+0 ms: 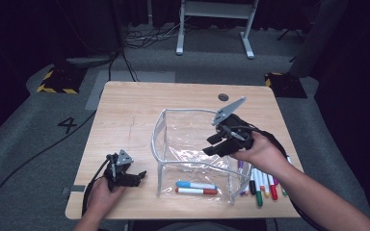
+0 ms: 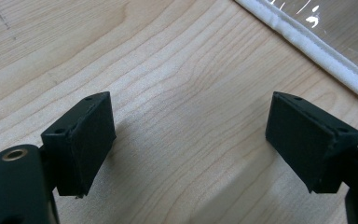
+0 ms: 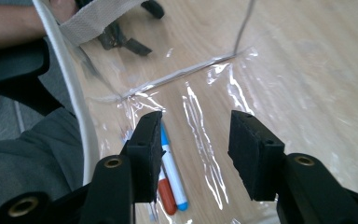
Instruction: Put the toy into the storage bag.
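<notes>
A clear plastic pouch [image 1: 192,154] with a white fabric rim is standing open on the pale wooden table [image 1: 125,110], its glossy film wrinkling and catching the light. Inside it, on the bottom near the person's edge, a blue marker [image 1: 196,185] and a red marker [image 1: 196,191] are lying side by side, both slim white tubes with coloured caps. In the right gripper view the same two are showing through the crinkled film, the blue one [image 3: 172,175] just beside the red one [image 3: 166,196].

The right gripper [image 1: 211,144] is hovering above the pouch's open mouth, its black, blocky jaws standing apart with nothing between them; the flat pads are facing each other over the film. The left gripper [image 1: 137,177] is resting low on the table, well apart from the pouch's left wall, its jaws gaping wide over bare wood grain with nothing held. In its own view the pouch's soft white rim [image 2: 307,39] is crossing the upper right corner.

More markers [image 1: 260,185], in purple, black, green and red, are lying in a loose row on the table just right of the pouch.
</notes>
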Demonstrator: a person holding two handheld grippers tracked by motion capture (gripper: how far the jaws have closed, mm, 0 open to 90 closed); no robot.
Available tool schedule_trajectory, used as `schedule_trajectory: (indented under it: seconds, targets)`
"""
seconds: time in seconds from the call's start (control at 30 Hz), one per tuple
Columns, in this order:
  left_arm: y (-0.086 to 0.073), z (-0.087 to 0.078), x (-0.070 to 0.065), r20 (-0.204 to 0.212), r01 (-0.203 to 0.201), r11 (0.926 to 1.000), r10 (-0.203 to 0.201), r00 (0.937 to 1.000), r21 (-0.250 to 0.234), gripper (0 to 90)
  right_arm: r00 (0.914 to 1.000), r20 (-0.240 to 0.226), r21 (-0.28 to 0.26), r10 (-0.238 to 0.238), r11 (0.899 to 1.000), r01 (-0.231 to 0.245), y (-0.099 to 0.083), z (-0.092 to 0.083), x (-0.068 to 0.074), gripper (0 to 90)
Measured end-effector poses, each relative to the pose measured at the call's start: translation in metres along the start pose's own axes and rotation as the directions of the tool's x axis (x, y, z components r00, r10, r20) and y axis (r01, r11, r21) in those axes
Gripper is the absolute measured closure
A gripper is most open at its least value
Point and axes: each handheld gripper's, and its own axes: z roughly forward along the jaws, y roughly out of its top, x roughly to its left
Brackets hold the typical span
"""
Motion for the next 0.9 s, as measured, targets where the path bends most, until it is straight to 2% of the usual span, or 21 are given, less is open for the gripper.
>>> schedule_trajectory:
  seconds: [0.1, 0.17, 0.23, 0.3, 0.33, 0.4, 0.47, 0.5, 0.6, 0.7, 0.73, 0.8, 0.87, 0.9]
  targets:
    - [-0.001, 0.0, 0.001, 0.007, 0.001, 1.0, -0.001, 1.0, 0.0, 15.9, 0.9988, 0.039, -0.051, 0.03, 0.998, -0.028, -0.015, -0.021, -0.006, 55.3]
    - [-0.001, -0.001, 0.002, 0.007, -0.003, 1.0, 0.003, 1.0, 0.002, 15.9, 0.997, 0.046, -0.081, 0.062, 0.995, -0.058, -0.026, -0.035, -0.013, 55.2]
    - [-0.003, -0.003, 0.005, 0.016, -0.009, 1.0, 0.009, 0.9998, 0.001, 15.8, 0.9939, 0.043, -0.111, 0.102, 0.989, -0.097, -0.038, -0.05, -0.021, 58.5]
    - [-0.005, -0.005, 0.009, 0.011, -0.018, 0.9998, 0.018, 0.9998, 0.005, 15.3, 0.9908, 0.066, -0.149, 0.118, 0.983, -0.107, -0.051, -0.064, -0.029, 60.1]
    - [-0.006, -0.005, 0.009, 0.013, -0.001, 1.0, 0.001, 0.9999, -0.001, 15.2, 0.9887, 0.077, -0.171, 0.129, 0.979, -0.114, -0.058, -0.072, -0.033, 60.2]
    - [-0.006, -0.006, 0.011, 0.007, -0.003, 1.0, 0.003, 1.0, 0.004, 15.0, 0.9806, 0.101, -0.215, 0.168, 0.966, -0.143, -0.071, -0.087, -0.041, 59.3]
    - [-0.006, -0.006, 0.011, 0.007, -0.002, 1.0, 0.002, 1.0, 0.006, 14.9, 0.9695, 0.129, -0.252, 0.209, 0.952, -0.171, -0.084, -0.1, -0.048, 52.5]
    - [-0.006, -0.006, 0.011, 0.008, -0.002, 1.0, 0.002, 1.0, 0.006, 14.8, 0.96, 0.16, -0.268, 0.23, 0.946, -0.182, -0.091, -0.105, -0.051, 50.5]
    - [-0.006, -0.006, 0.011, 0.007, -0.001, 1.0, 0.001, 1.0, 0.006, 14.8, 0.9392, 0.195, -0.289, 0.283, 0.932, -0.221, -0.111, -0.115, -0.06, 50.9]
    - [-0.006, -0.006, 0.011, 0.003, 0.001, 1.0, -0.001, 1.0, 0.003, 15.1, 0.9101, 0.231, -0.3, 0.344, 0.915, -0.27, -0.13, -0.123, -0.067, 47.6]
    - [-0.006, -0.006, 0.01, 0.0, 0.004, 1.0, -0.004, 1.0, 0.005, 15.1, 0.8942, 0.259, -0.302, 0.365, 0.91, -0.284, -0.136, -0.125, -0.068, 45.2]
    - [-0.006, -0.006, 0.011, 0.0, 0.005, 1.0, -0.005, 1.0, 0.004, 15.1, 0.8557, 0.336, -0.294, 0.394, 0.907, -0.302, -0.147, -0.128, -0.068, 38.4]
    - [-0.006, -0.006, 0.01, -0.002, 0.006, 1.0, -0.006, 1.0, 0.005, 15.1, 0.8253, 0.362, -0.3, 0.433, 0.892, -0.337, -0.158, -0.128, -0.069, 31.5]
    - [-0.006, -0.006, 0.01, -0.002, 0.006, 1.0, -0.006, 1.0, 0.004, 15.1, 0.814, 0.367, -0.303, 0.45, 0.885, -0.353, -0.163, -0.127, -0.07, 29.3]
